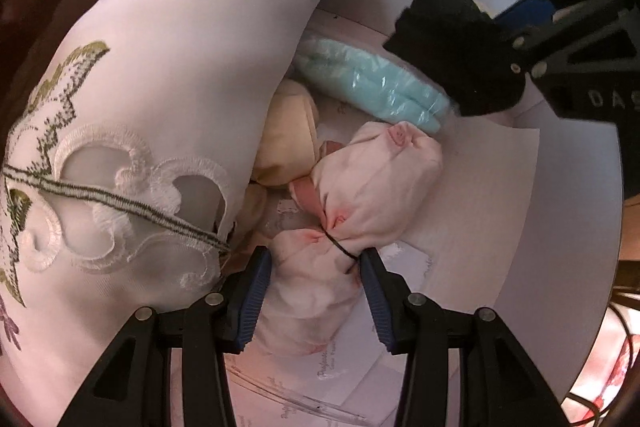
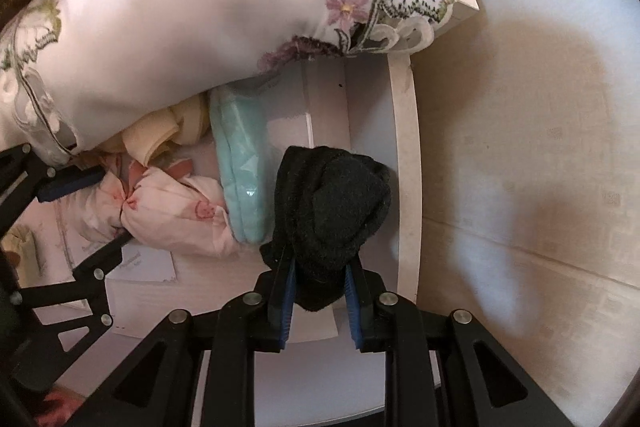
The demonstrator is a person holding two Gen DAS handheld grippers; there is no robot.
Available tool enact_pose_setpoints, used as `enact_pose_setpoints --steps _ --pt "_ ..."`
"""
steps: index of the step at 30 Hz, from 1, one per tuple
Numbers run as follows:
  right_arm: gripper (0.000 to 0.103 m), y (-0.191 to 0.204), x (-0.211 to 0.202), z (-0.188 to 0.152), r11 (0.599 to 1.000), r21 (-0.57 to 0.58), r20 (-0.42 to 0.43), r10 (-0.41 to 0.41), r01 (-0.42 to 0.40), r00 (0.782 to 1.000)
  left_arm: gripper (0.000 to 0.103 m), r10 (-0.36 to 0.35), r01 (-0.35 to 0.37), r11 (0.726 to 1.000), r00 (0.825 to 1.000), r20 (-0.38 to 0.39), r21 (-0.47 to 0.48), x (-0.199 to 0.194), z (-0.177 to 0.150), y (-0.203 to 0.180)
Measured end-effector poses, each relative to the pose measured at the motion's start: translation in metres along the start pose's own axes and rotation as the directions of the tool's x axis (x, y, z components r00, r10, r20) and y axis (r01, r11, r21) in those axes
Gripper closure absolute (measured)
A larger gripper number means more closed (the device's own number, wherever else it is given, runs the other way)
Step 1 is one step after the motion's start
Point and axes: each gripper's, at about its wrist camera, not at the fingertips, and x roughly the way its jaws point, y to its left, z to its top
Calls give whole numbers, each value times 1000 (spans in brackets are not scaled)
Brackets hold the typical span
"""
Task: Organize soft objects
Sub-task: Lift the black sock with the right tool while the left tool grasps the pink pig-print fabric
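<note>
A black knitted sock bundle (image 2: 332, 211) is seen clamped between the narrowly set blue pads of the right claw (image 2: 320, 301), pointed steeply down over the right end of a white drawer (image 2: 406, 163). In the right wrist view the bundle hangs just inside the drawer's rim, at about 12 o'clock from the claw, with a mint-green packet (image 2: 240, 163) lying just beside it at 9 o'clock.

The left claw (image 1: 314, 291) is shown at mid width, its pads set on either side of a pink tied bundle (image 1: 360, 203) that rests on the paper-lined drawer floor. Whether the pads press on the cloth or merely flank it cannot be told from either view. A cream folded cloth (image 1: 286, 147) lies at 11 o'clock from this claw, and the mint-green packet is seen beyond it at 1 o'clock. A white embroidered cloth (image 1: 168, 75) is draped over the drawer's far-left side, hiding part of the contents.

The step in hand is judged to be the placing of soft items into the drawer. The next move would call for the black bundle to be lowered into the free space between the packet and the drawer wall, then released, while the pink bundle is settled in its place.
</note>
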Motion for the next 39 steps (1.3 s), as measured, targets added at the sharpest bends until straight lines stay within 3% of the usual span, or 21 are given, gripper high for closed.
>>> enact_pose_setpoints --steps 5,8,16,18,20,25,32,36,39 --pt "80 8 13 -1 1000 -17 -15 -21 20 1000 59 -81 81 997 997 -14 5 -12 -11 15" --pt "80 12 14 -1 1000 -22 -11 -18 18 1000 58 -62 64 996 998 -29 62 -10 -9 14" --pt "80 10 30 1 1000 -17 -17 -9 9 1000 51 -79 86 992 994 -77 94 5 19 -12" --pt "80 9 27 1 1000 -21 -18 -9 8 1000 52 -103 108 992 992 -79 59 7 23 -14" --pt "80 7 20 0 1000 -26 -22 -10 9 1000 62 -131 134 990 988 -78 32 3 21 -8" --pt "80 12 23 0 999 -39 -39 -15 13 999 76 -156 153 985 988 -24 -83 -4 21 2" --pt "80 23 39 -6 997 -70 -85 -23 17 996 77 -120 113 976 992 -31 -186 -4 21 6" --pt "79 30 45 -9 995 -94 -97 -37 28 995 77 -96 83 956 995 -34 -281 -9 28 13" --pt "79 34 49 -9 995 -94 -95 -45 36 994 78 -93 73 913 995 -31 -401 -20 22 24"
